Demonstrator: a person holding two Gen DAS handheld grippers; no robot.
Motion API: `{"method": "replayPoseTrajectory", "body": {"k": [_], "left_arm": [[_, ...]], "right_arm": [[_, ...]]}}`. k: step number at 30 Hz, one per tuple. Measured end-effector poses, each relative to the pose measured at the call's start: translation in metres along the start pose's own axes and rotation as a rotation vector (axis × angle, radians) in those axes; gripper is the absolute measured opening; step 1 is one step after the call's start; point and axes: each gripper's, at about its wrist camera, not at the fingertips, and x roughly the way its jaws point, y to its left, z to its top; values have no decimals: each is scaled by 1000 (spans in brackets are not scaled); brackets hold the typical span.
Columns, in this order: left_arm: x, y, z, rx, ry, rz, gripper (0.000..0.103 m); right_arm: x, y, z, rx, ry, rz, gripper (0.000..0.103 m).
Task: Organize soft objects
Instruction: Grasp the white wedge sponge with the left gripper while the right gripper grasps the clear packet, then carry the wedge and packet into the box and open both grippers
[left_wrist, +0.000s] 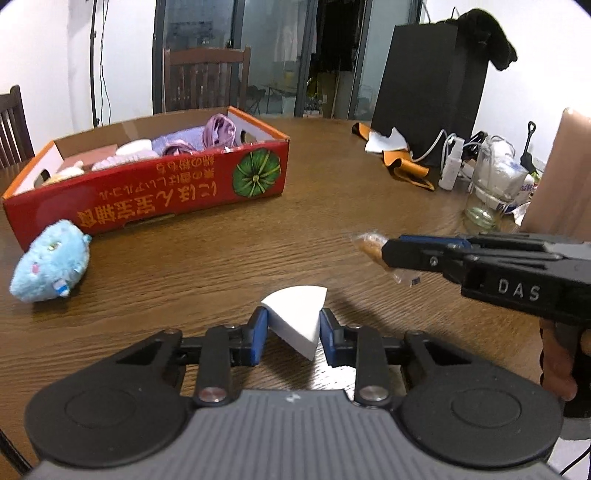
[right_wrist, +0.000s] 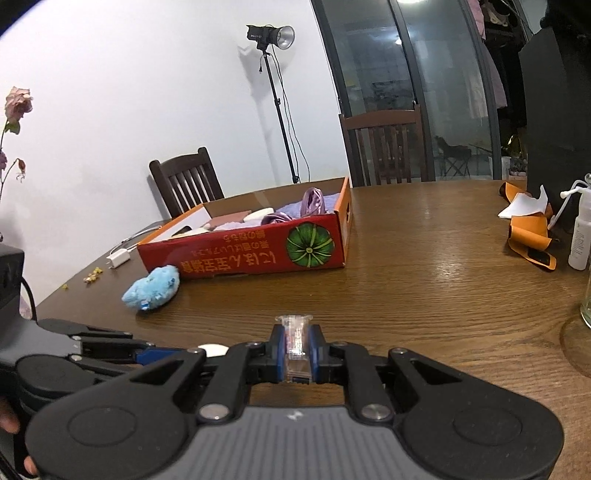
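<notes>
the left gripper (left_wrist: 291, 332) had its blue fingers (left_wrist: 258, 328) drawn in narrow on a white foam wedge (left_wrist: 295, 317), both pads touching its flanks, the curved edge pointing away toward twelve o'clock and the sharp tip back toward the palm; the wedge sat low over the counter (left_wrist: 221, 258), and whether it was lifted clear i could not tell. the right gripper (right_wrist: 297, 347) was clamped nearly closed on a small clear-wrapped snack (right_wrist: 295, 343), its long axis running along the fingers. outward from the left fingers, the red cardboard box (left_wrist: 155, 195) lay at about eleven o'clock, well apart, already holding purple and pale cloth. the blue plush toy (left_wrist: 50, 262) rested on the counter at ten o'clock, just beside the box's near wall. the left hand seemed nearer both; the carry to the box would likely run up and left.
</notes>
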Motion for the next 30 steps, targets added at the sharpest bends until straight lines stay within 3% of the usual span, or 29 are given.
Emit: {"method": "replayPoseTrajectory", "body": {"k": [8, 14, 21, 27, 29, 30], "left_arm": [[-29, 13, 0, -34, -49, -13, 31], [-32, 41, 42, -39, -149, -21, 31], [21, 79, 122, -71, -168, -25, 31], [84, 105, 154, -108, -87, -21, 33], [99, 112, 155, -115, -74, -26, 40], [104, 116, 156, -119, -68, -38, 50]], "right_arm": [[-9, 20, 1, -23, -15, 12, 13], [-1, 32, 33, -85, -66, 32, 13], [57, 21, 97, -72, -100, 31, 13], [119, 3, 131, -64, -75, -23, 13], [136, -2, 133, -68, -56, -34, 14], [145, -4, 133, -74, -47, -42, 16]]}}
